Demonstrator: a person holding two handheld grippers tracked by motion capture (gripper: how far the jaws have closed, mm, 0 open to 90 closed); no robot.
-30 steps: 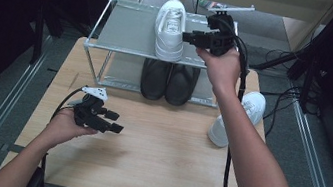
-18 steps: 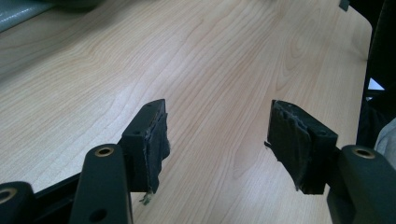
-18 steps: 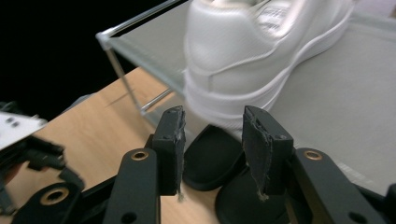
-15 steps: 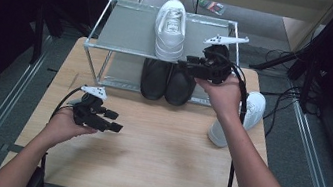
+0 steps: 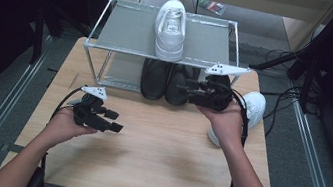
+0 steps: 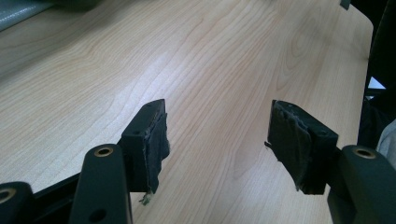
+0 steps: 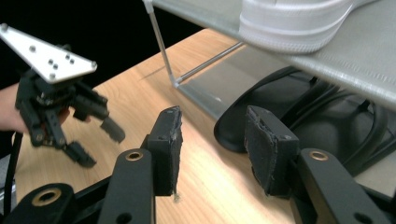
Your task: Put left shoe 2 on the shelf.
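Observation:
A white shoe [image 5: 172, 23] stands on the top shelf of a metal rack [image 5: 124, 28], and its sole [image 7: 294, 23] shows from below. A pair of black shoes [image 5: 166, 81] sits on the lower level [image 7: 289, 112]. Another white shoe [image 5: 253, 110] lies on the table at the right, half hidden behind my right hand. My right gripper [image 5: 181, 88] hovers just in front of the black pair, pointing left; its jaws [image 7: 217, 149] have just been opening, with nothing between them. My left gripper [image 5: 114, 121] rests low over the wood at the left [image 6: 224, 144], open and holding nothing.
The wooden table [image 5: 160, 153] has bare room between the hands and the front edge. The rack's thin front post [image 7: 161, 44] and shelf rim stand close above my right gripper. Cables [image 5: 280, 99] trail off the right side, and metal floor rails flank the table.
My right gripper has come down from beside the top shelf to the level of the black shoes, nearer the person. Its jaws stand a little wider. The left gripper has stayed put.

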